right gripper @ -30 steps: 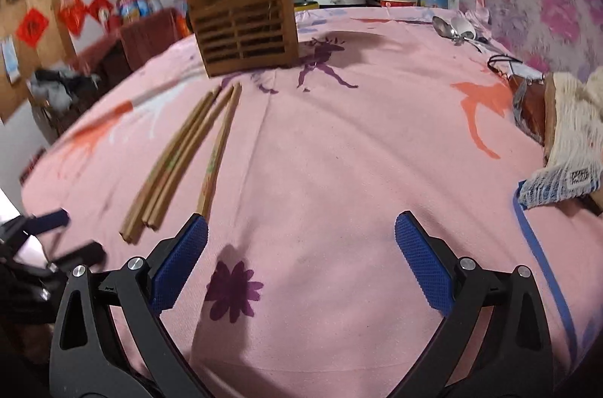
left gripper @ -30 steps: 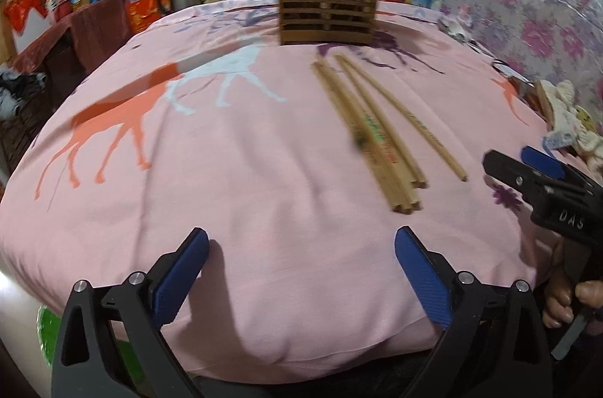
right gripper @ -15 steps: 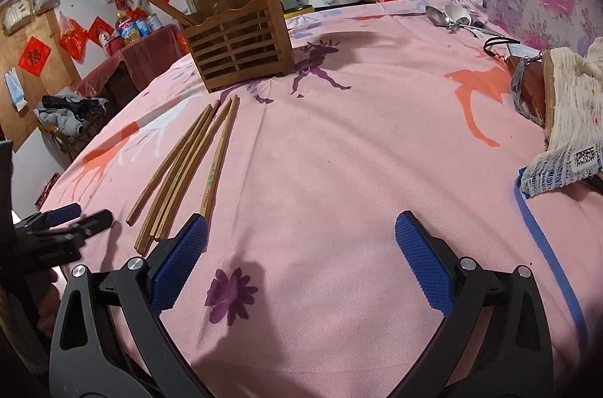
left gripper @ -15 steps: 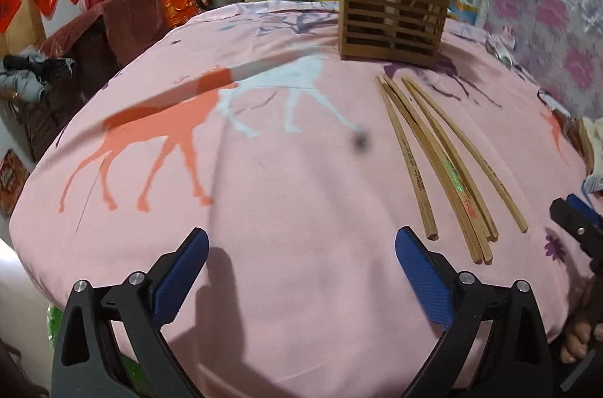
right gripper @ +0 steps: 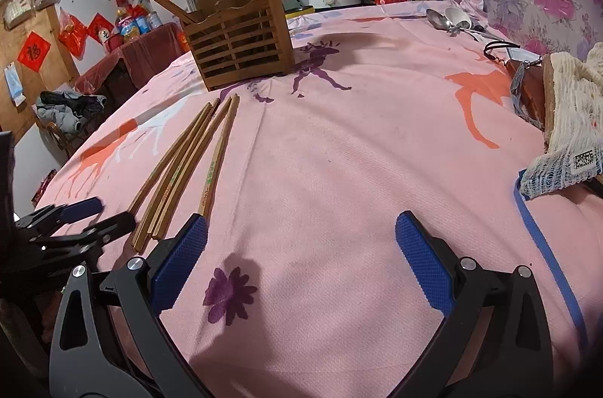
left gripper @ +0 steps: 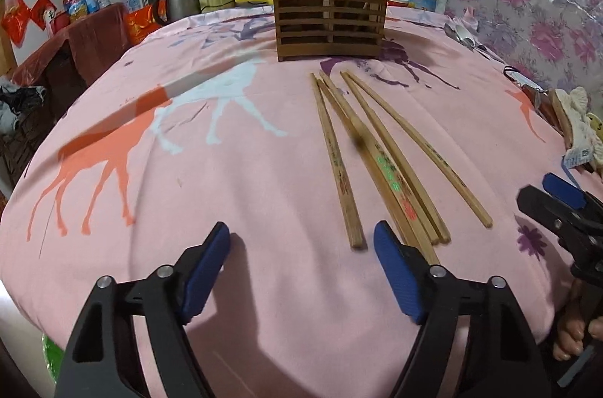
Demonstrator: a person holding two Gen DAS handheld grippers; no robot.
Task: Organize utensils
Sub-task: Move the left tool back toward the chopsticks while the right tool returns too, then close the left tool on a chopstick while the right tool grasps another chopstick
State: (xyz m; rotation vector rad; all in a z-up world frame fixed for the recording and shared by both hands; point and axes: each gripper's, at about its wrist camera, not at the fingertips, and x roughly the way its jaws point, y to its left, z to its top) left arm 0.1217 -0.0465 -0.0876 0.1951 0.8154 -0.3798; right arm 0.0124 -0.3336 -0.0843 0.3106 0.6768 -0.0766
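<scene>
Two spoons (right gripper: 450,19) in right view only, chopsticks (left gripper: 377,156) in both

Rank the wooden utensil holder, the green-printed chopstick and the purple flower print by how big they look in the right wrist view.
1. wooden utensil holder, clearly largest, though it stands farthest.
2. green-printed chopstick, long but thin.
3. purple flower print, smallest, though it lies nearest the camera.

Chopsticks (left gripper: 380,156) flat on counter (left gripper: 226,194), fanned side by side, just ahead-right of left jaws, ahead-left of right jaws. Wooden holder (left gripper: 331,17) upright beyond their far tips. Spoons (right gripper: 448,19) far right, cloth bundle (right gripper: 569,119) right edge.
</scene>
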